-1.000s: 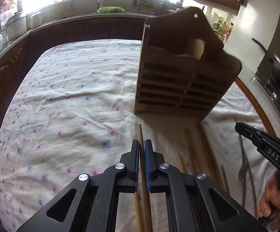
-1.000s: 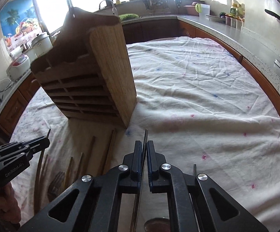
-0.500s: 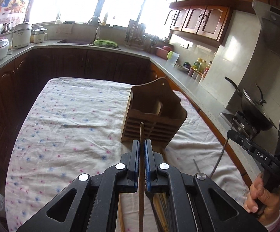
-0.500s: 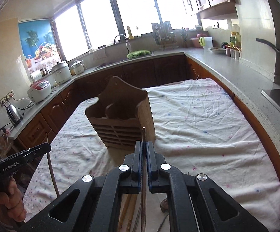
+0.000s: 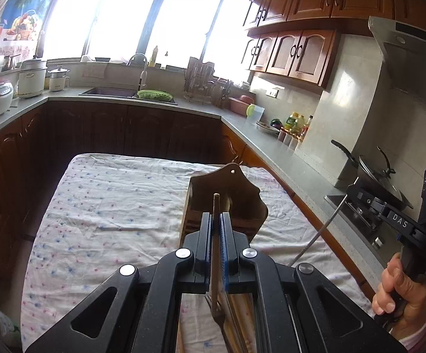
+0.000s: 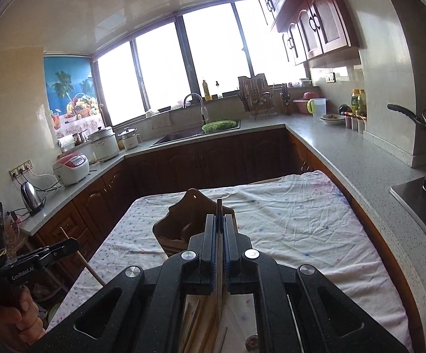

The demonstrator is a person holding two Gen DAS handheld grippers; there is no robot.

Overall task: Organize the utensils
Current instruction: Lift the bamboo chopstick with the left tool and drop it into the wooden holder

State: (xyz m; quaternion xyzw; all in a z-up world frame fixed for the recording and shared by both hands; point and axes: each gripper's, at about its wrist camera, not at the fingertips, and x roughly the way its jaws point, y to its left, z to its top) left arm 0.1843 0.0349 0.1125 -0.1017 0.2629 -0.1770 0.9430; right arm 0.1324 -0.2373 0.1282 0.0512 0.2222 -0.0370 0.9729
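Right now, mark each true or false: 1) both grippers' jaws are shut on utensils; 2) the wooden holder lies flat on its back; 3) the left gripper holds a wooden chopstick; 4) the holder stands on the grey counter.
1) True: the left gripper and the right gripper each clamp a thin utensil.
2) False: the wooden holder stands upright.
3) True: a wooden chopstick sticks out between its jaws; the right gripper clamps a thin metal utensil.
4) False: it stands on the flowered tablecloth.
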